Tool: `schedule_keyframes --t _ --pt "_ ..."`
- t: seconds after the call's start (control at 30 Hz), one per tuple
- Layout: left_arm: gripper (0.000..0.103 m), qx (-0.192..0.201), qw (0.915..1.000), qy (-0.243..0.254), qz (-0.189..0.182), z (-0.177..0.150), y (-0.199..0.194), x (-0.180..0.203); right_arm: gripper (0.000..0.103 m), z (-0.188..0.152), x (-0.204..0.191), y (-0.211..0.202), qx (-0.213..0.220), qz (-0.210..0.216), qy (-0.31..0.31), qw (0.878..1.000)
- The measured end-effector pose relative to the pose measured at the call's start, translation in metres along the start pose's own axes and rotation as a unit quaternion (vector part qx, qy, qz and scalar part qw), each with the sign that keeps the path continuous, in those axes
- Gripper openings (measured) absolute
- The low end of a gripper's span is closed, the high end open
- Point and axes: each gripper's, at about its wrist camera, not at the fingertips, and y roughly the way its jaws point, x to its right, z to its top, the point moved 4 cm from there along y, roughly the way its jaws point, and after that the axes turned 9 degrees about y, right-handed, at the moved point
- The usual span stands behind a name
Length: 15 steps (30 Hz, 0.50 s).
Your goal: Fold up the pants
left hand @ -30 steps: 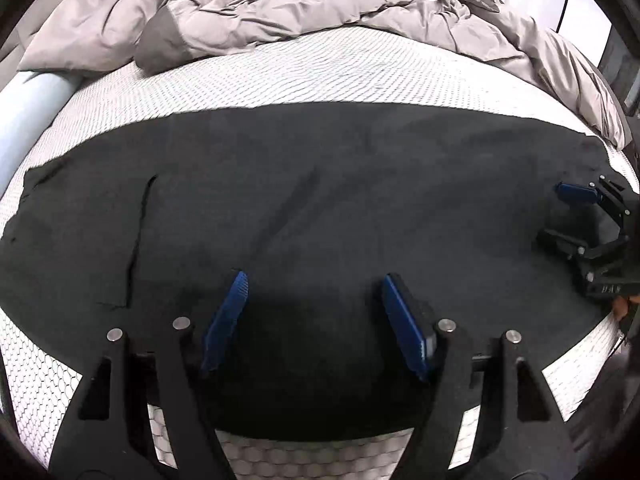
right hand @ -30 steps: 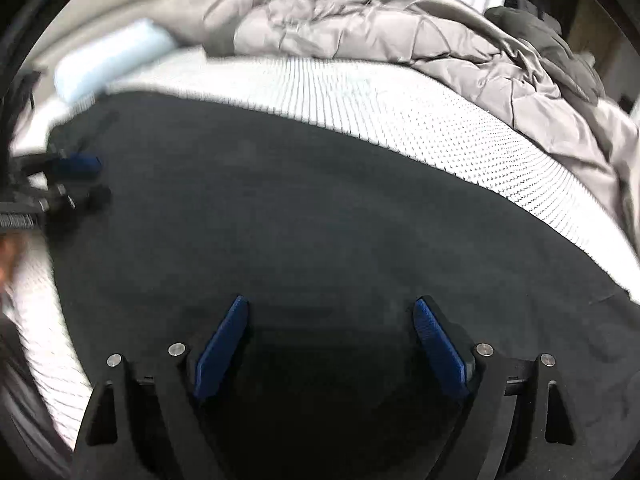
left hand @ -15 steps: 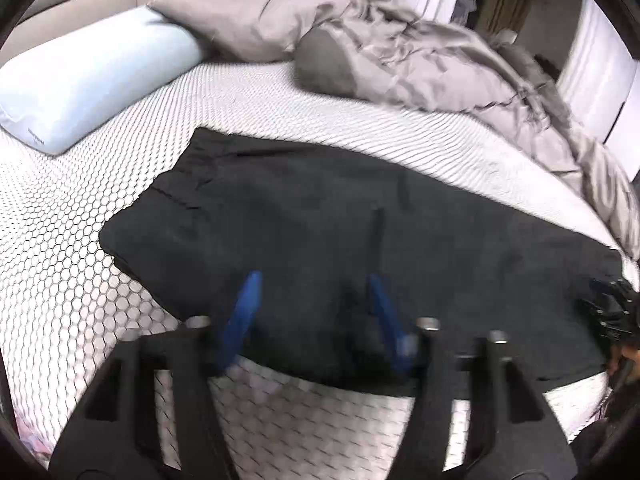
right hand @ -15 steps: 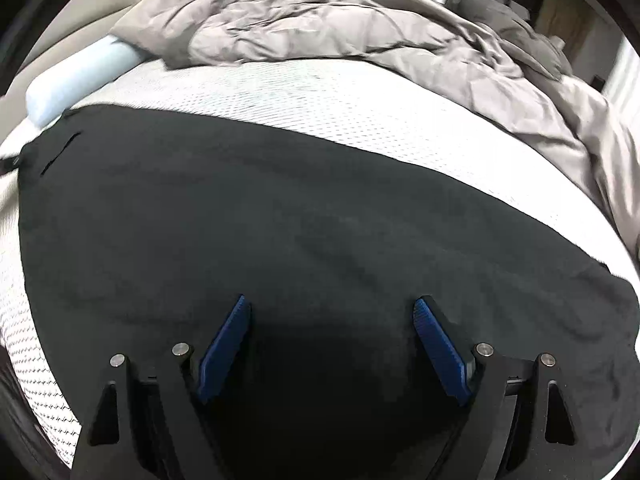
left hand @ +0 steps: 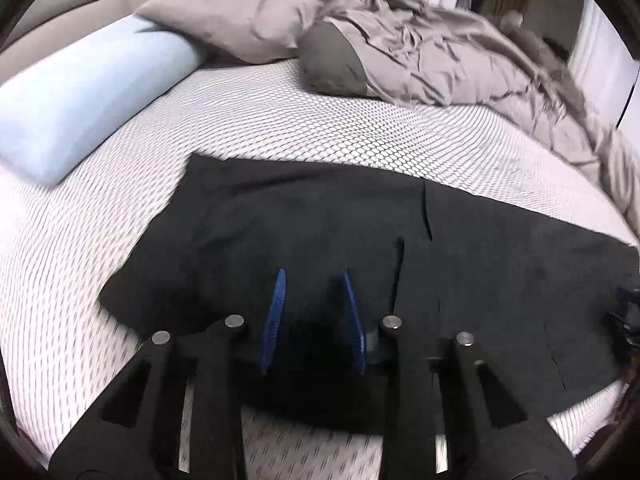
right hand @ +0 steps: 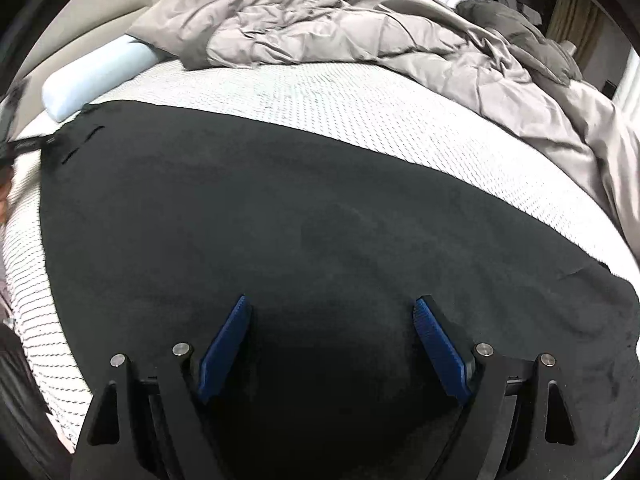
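Black pants (left hand: 320,224) lie flat on the white mesh-patterned mattress (left hand: 280,124). In the left wrist view my left gripper (left hand: 314,280) is over the waist end near the front edge, its blue pads a narrow gap apart with nothing between them. In the right wrist view the pants (right hand: 320,208) fill the middle. My right gripper (right hand: 332,308) is wide open just above the cloth. The right gripper also shows at the far right of the left wrist view (left hand: 626,312).
A light blue pillow (left hand: 80,96) lies at the back left. A crumpled grey duvet (left hand: 420,40) covers the back and right of the bed. The mattress front edge is close below both grippers.
My left gripper has moved left along the pants to the waist end, and its jaws have narrowed. My right gripper has stayed open and shifted little.
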Motion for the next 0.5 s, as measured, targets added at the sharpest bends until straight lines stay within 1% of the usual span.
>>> schedule_keyframes --t 0.07,0.1,0.17,0.2,0.23,0.27,0.33,0.4,0.43,0.5 --pt "0.027 -0.033 0.9993 0.013 0.009 0.008 0.028 0.006 0.086 0.000 -0.004 0.000 0.000 0.006 -0.005 1.000" --pt "0.027 -0.047 0.9988 0.005 0.016 0.008 0.039 -0.001 0.086 -0.001 -0.005 0.001 -0.002 0.007 -0.006 1.000" --pt "0.020 -0.041 0.9983 -0.039 0.010 0.008 0.040 -0.018 0.086 -0.004 -0.002 0.004 -0.010 -0.001 -0.010 1.000" --pt "0.014 -0.041 0.9976 -0.053 0.018 0.008 0.037 -0.027 0.086 -0.005 0.002 0.004 -0.011 -0.007 -0.007 1.000" --pt "0.013 -0.035 0.9963 -0.069 0.037 0.009 0.032 -0.039 0.086 -0.006 0.007 0.003 -0.011 -0.012 -0.001 1.000" --pt "0.011 -0.033 0.9952 -0.082 0.042 0.007 0.029 -0.046 0.086 -0.007 0.012 0.002 -0.011 -0.017 0.006 1.000" --pt "0.010 -0.031 0.9920 -0.117 0.037 0.006 0.027 -0.053 0.086 -0.010 0.024 0.000 -0.012 -0.030 0.022 0.999" --pt "0.011 -0.024 0.9931 -0.103 0.049 0.011 0.021 -0.043 0.086 -0.012 0.031 -0.002 -0.011 -0.029 0.032 0.999" --pt "0.011 -0.019 0.9949 -0.088 0.045 0.015 0.015 -0.034 0.086 -0.013 0.033 -0.004 -0.010 -0.029 0.034 0.999" --pt "0.011 -0.005 0.9976 -0.067 0.014 0.019 0.004 -0.006 0.086 -0.013 0.033 -0.008 -0.007 -0.027 0.031 0.999"
